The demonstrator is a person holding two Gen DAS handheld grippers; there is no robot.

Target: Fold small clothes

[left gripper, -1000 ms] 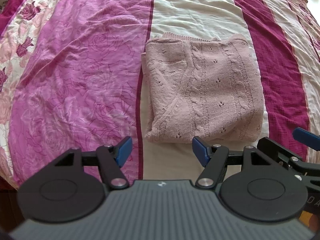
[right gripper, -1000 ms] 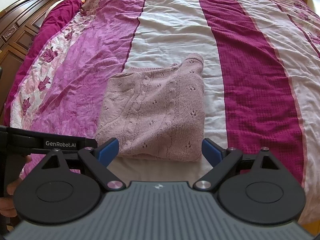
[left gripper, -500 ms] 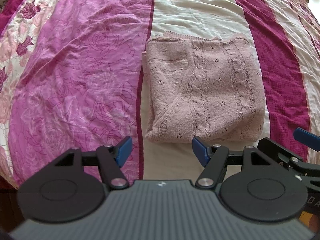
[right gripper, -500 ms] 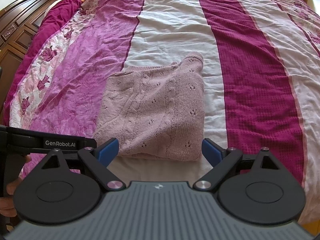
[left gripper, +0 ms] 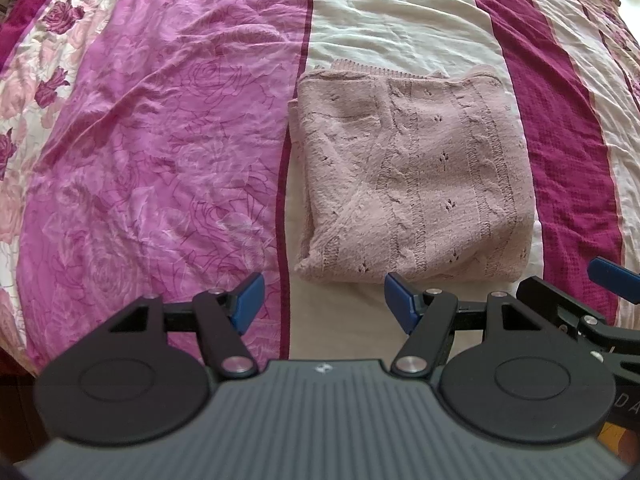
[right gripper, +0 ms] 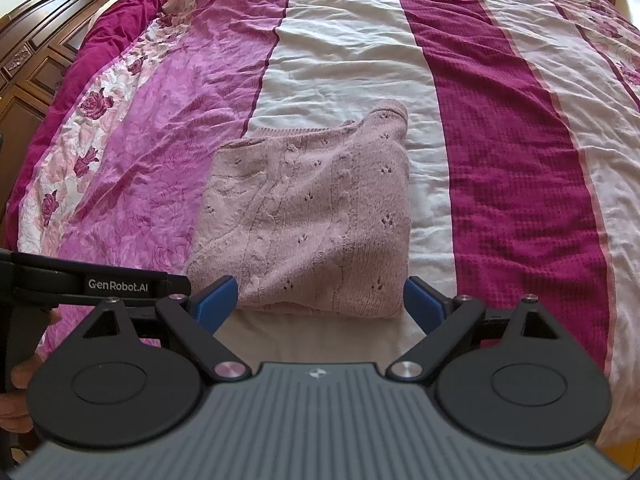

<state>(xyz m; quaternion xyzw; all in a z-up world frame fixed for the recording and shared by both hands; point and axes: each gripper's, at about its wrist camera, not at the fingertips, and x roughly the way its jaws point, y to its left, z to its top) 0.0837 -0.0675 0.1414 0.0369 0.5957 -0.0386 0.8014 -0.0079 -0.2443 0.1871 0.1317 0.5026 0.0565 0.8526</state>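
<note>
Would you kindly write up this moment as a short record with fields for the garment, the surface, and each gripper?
garment: pink knitted sweater, folded into a compact rectangle, lying flat
surface: striped bedspread; the sweater lies mostly on its white stripe
left gripper: open, nothing between its blue fingers, near the sweater's near edge, not gripping it
right gripper: open, empty, facing the sweater's near edge
fold status: looks finished, judging by the tidy shape
background: dark wooden furniture beside the bed

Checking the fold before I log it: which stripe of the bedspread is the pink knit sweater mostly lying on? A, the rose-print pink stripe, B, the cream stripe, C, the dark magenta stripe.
B: the folded pink knit sweater rests on the cream stripe of the bedspread.
</note>
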